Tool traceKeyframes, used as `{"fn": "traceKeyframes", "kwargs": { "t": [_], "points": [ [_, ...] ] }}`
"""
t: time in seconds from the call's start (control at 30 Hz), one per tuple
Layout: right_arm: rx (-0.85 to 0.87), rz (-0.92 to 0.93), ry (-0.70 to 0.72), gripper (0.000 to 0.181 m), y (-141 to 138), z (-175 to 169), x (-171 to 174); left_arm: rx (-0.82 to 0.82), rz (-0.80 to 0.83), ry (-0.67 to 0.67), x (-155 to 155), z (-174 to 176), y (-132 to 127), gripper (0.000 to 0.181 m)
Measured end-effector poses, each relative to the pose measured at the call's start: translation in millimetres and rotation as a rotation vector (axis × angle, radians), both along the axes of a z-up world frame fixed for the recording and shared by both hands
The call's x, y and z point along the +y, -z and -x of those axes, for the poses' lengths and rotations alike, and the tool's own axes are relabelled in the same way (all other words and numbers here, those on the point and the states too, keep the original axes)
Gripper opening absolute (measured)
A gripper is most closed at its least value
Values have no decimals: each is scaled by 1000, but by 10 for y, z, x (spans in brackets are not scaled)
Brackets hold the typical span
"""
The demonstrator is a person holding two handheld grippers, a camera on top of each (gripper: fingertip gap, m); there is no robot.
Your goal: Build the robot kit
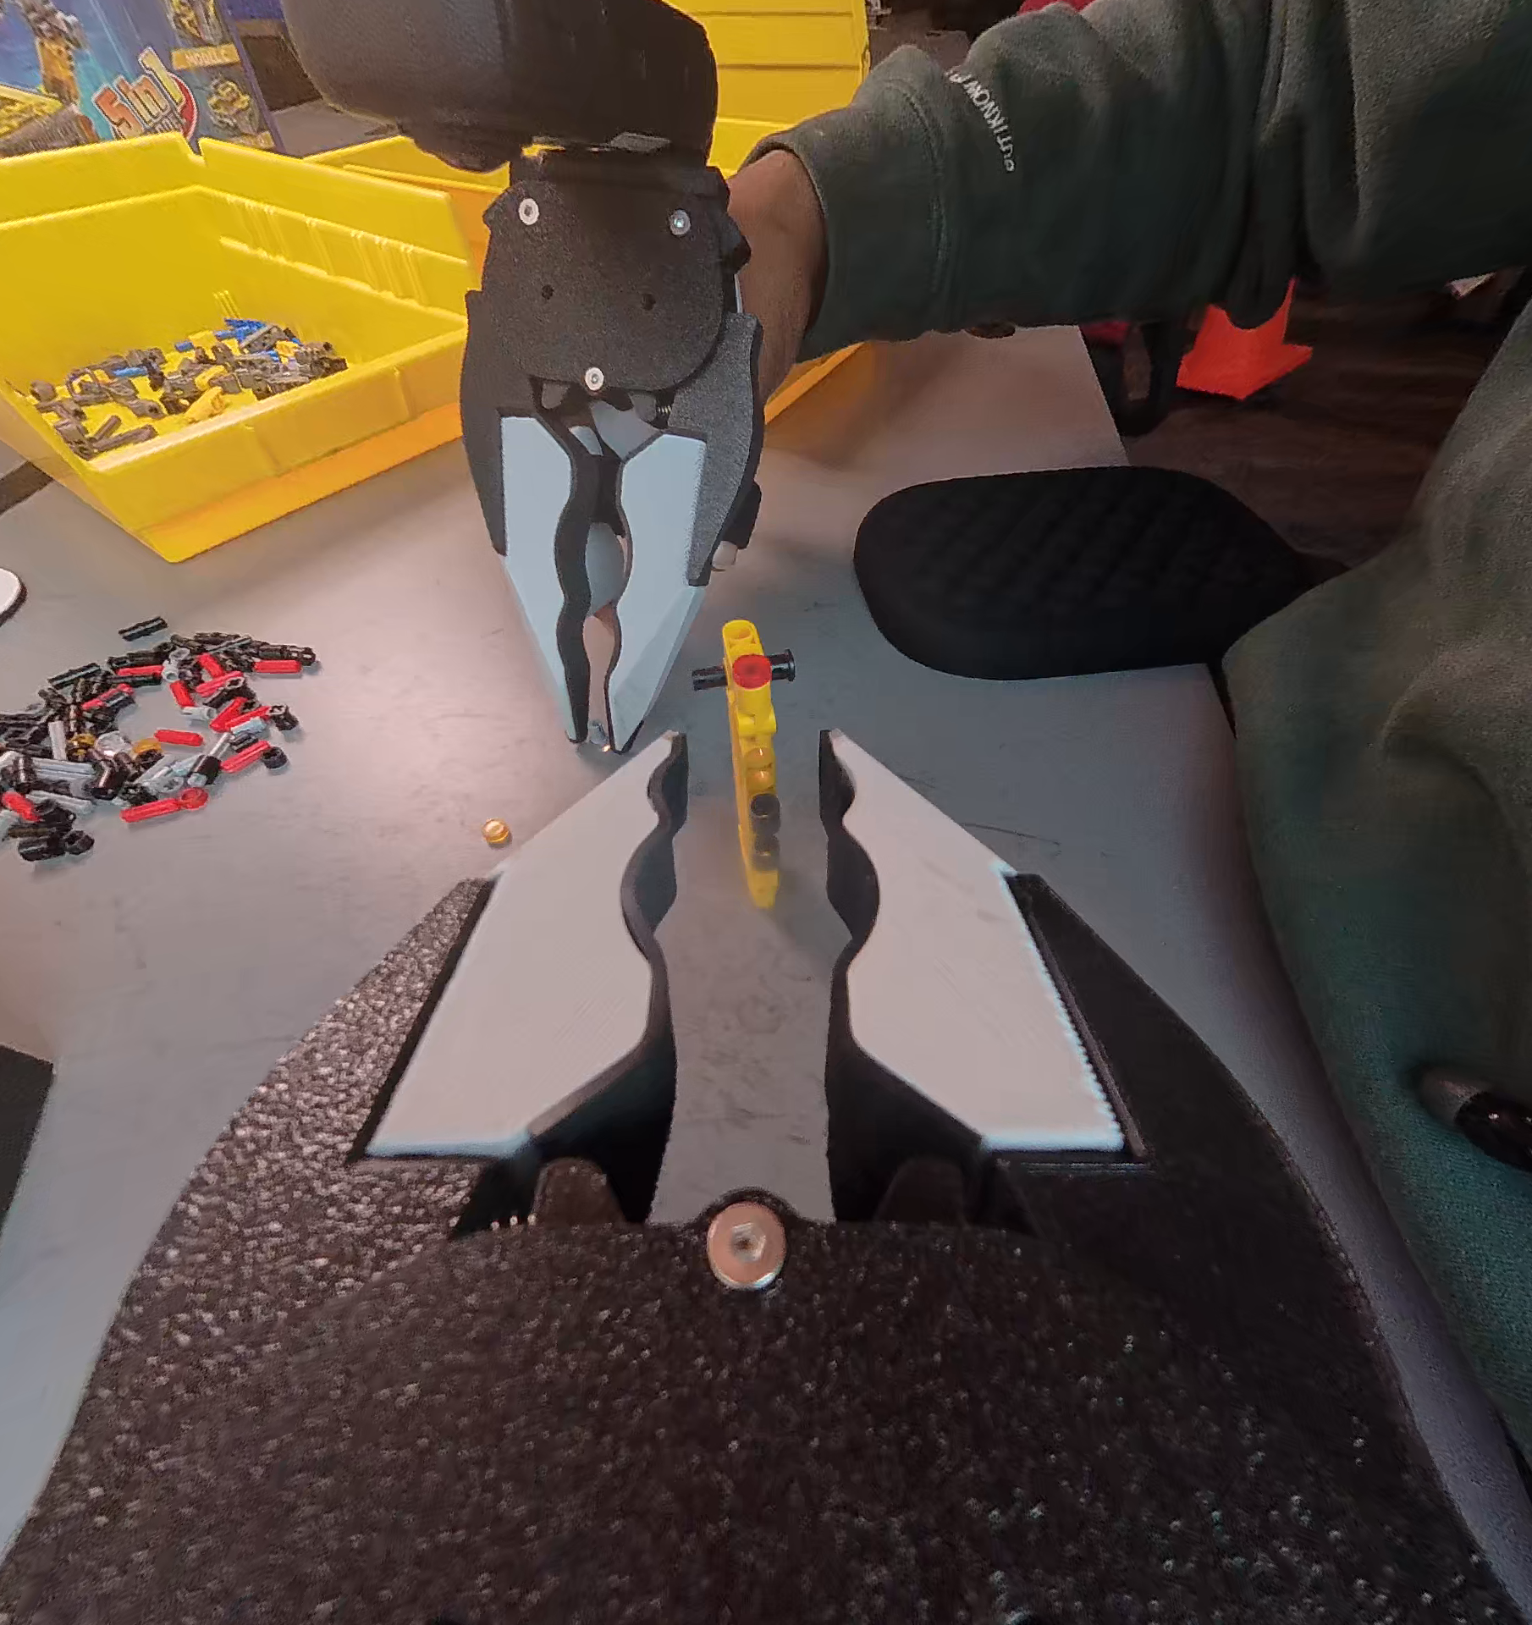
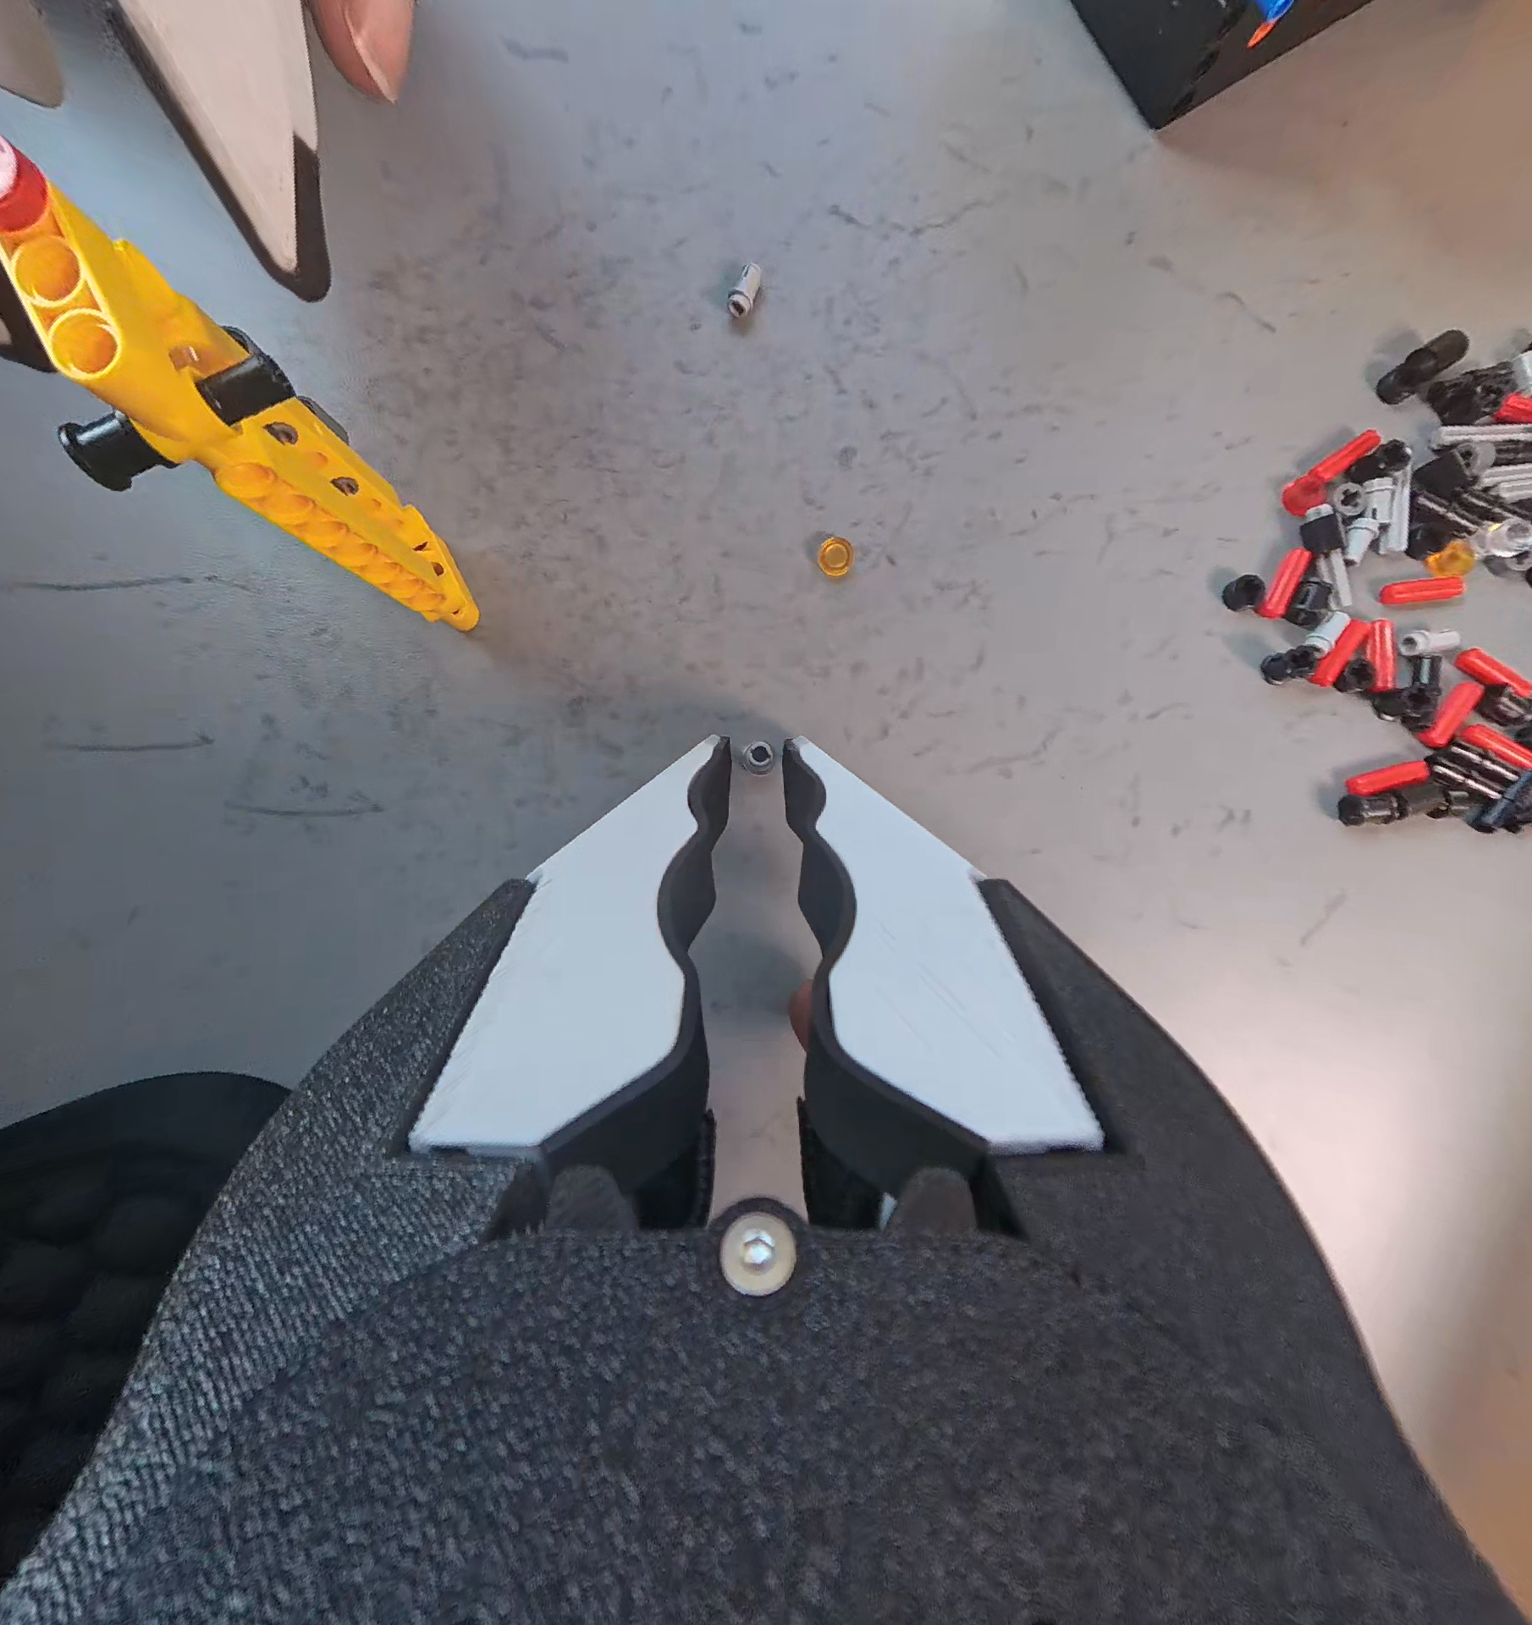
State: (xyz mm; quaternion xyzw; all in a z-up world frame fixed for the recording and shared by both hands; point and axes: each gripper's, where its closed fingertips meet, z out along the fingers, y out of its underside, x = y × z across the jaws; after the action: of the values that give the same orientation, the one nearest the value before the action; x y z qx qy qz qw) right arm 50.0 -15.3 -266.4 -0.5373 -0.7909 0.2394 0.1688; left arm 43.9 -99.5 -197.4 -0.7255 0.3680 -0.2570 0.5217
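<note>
Grey laminate tabletop (image 2: 965,264) carries everything in view. The left gripper (image 1: 752,747) hovers low with its white-faced, black-edged fingers (image 1: 569,967) spread wide and holding nothing; between them, nearer the right finger and not clearly touching either, lies a long yellow plastic beam with a row of round holes (image 1: 758,791), its far end carrying a black cross pin and a red round stud (image 1: 747,670). In the right wrist view the same beam (image 2: 305,475) shows at the upper left, slanting down across the tabletop. The right gripper (image 2: 755,756) points steeply down at the tabletop, its fingers (image 2: 604,985) a narrow gap apart at the tips, with a small grey tubular connector piece (image 2: 756,757) standing on end in that gap; whether the tips press it I cannot tell. In the left wrist view this gripper (image 1: 600,743) comes down from above, just beside the beam's far end, held by a hand (image 1: 776,264) in a dark green sleeve (image 1: 1097,176). Ahead of the right fingers lie a translucent orange round stud (image 2: 834,557) and, farther on, a second small grey connector (image 2: 744,291). Well apart to one side sits a loose pile of black, red and grey connector pieces (image 2: 1448,598). Beyond it, a yellow plastic bin (image 1: 244,492) holds dark grey and blue small parts. A black textured pad (image 1: 1070,572) lies at the tabletop's edge.
</note>
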Motion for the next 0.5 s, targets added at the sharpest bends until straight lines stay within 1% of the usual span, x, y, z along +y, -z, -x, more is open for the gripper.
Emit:
{"fn": "traceKeyframes", "kwargs": {
  "t": [0.13, 0.5],
  "points": [
    [-3, -4, -5, 10, 1, 1, -7, -32, 1, -9, 14, 28, -44, 32],
    [-1, 19, 6, 8, 2, -2, -19, -43, -6, -34, 43, 70, -73, 33]
  ]
}}
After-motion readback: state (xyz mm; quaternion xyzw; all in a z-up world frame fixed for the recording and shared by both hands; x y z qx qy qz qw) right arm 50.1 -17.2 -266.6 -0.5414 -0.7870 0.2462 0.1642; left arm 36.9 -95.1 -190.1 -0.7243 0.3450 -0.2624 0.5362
